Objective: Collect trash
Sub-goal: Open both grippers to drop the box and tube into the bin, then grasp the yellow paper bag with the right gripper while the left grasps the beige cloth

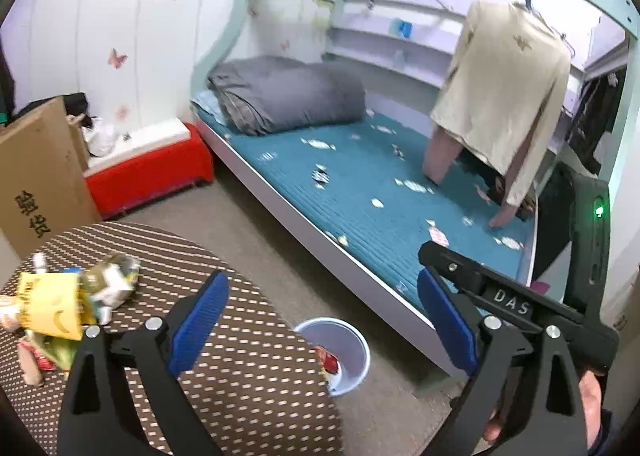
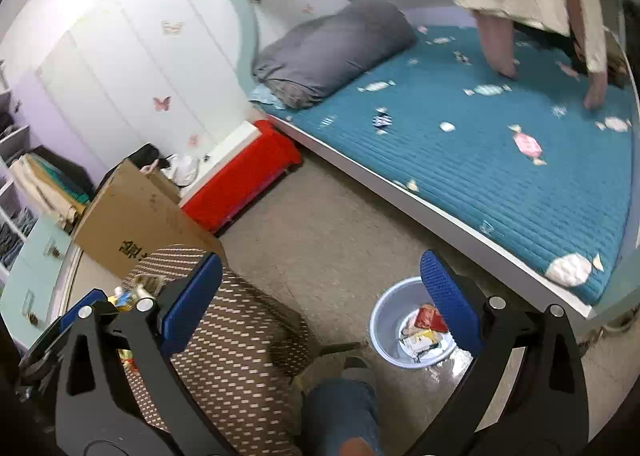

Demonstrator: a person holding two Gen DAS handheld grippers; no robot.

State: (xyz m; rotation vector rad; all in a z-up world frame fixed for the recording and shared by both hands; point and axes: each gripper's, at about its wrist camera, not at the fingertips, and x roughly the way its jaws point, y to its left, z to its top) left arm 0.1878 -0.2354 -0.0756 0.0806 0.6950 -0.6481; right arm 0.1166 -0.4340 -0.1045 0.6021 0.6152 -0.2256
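Left wrist view: the left gripper (image 1: 320,320) hangs above the edge of the round counter (image 1: 248,384), its jaws spread wide with nothing between the ribbed blue pads. At about nine o'clock a heap of trash (image 1: 76,304) lies on the counter: crinkled foil and paper wrappers, a yellow packet, a small can, all light and crushed, so they will likely need a firm pinch. The counter wears a brown cloth with pale dashes. At about six o'clock the pale blue plastic bin (image 1: 348,352) stands on the carpet, just beside the counter, probably so that a short swing carries each piece over. A red wrapper shows inside it. The right gripper (image 1: 516,300), black and boxy, crosses at four o'clock, a hand (image 1: 588,396) on its handle.

Right wrist view: the right gripper (image 2: 322,296) also has its jaws wide apart and empty. The bin (image 2: 384,320) sits at five o'clock between counter (image 2: 240,344) and bed (image 2: 480,184), holding several wrappers. More trash (image 2: 132,292) peeks out at eight o'clock behind the left finger. The bed's quilted teal cover carries a candy print, not litter. A knee in jeans (image 2: 340,408) shows at six o'clock.
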